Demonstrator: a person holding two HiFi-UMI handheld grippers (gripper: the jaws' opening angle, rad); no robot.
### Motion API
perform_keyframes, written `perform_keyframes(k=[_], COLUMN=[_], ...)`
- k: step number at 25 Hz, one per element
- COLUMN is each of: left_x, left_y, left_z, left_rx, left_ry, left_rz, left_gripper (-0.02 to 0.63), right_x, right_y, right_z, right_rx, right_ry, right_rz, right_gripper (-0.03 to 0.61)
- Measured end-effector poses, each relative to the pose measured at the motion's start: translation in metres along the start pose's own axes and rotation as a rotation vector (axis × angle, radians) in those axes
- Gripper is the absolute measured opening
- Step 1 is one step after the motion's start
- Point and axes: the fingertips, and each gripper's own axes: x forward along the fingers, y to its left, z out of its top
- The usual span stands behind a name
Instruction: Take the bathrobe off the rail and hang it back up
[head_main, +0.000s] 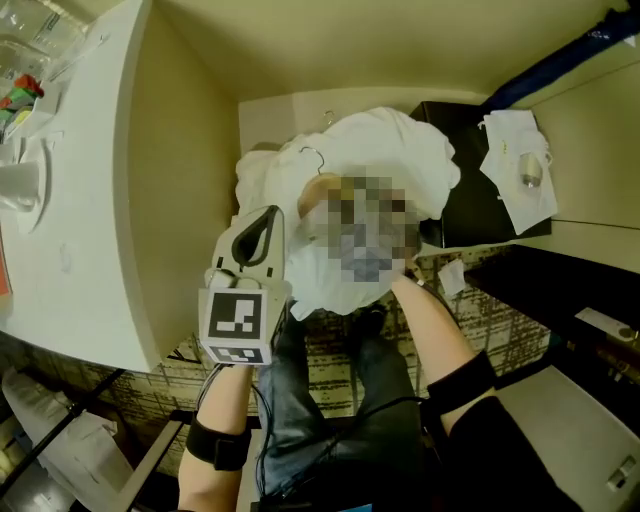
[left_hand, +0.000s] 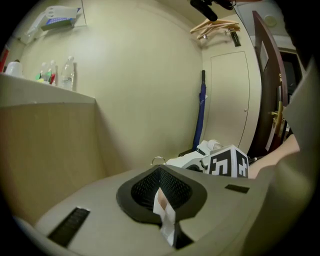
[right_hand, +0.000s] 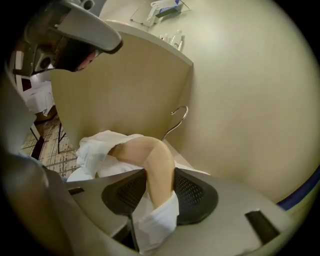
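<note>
Containers first: we note clear bottles (left_hand: 67, 74) standing on the counter (head_main: 90, 200), their contents unreadable. Above them a clear wall shelf (left_hand: 35, 27) holds a small box (left_hand: 59, 19).

The bathrobe (head_main: 400, 150) is off the rail, bundled low between the counter's side panel and a black stand (head_main: 470, 215).

The left gripper (head_main: 258, 232) has its tongs together, pinching a thin fold of the bathrobe's white cloth. The right gripper (right_hand: 160, 186) is clamped on the wooden hanger (right_hand: 155, 160), cloth caught under it, and the hook (right_hand: 179, 117) points up.

Only the left gripper view shows us spare hangers (left_hand: 216, 27) high by the door, plus the right gripper's marker cube. We cannot make out the right gripper in the head view. Only the head view shows white papers (head_main: 515, 165) on the stand.
</note>
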Motion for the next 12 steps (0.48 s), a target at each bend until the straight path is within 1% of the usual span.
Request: perform_keyframes(k=[4, 6, 8, 12], left_x=[0.017, 0.023, 0.026, 0.030], left_y=[0.000, 0.001, 0.003, 0.010], left_z=[-0.032, -0.043, -0.051, -0.061], left_rx=[0.011, -0.013, -0.038, -0.041], left_ry=[0.031, 0.045, 0.056, 0.065], left_rz=[-0.019, -0.011, 0.000, -0.001], left_gripper=[0.002, 0.002, 0.002, 0.002], right_x=[0.040, 0.054, 0.063, 0.068], right_y=[-0.007, -0.011, -0.013, -0.015], right_z=[-0.010, -0.017, -0.022, -0.022], right_rx=[0.035, 0.013, -0.026, -0.034], right_ry=[0.009, 0.016, 0.020, 0.017], right_rz=[0.011, -0.008, -0.041, -0.076], right_gripper=[0.198, 0.213, 0.213, 0.229])
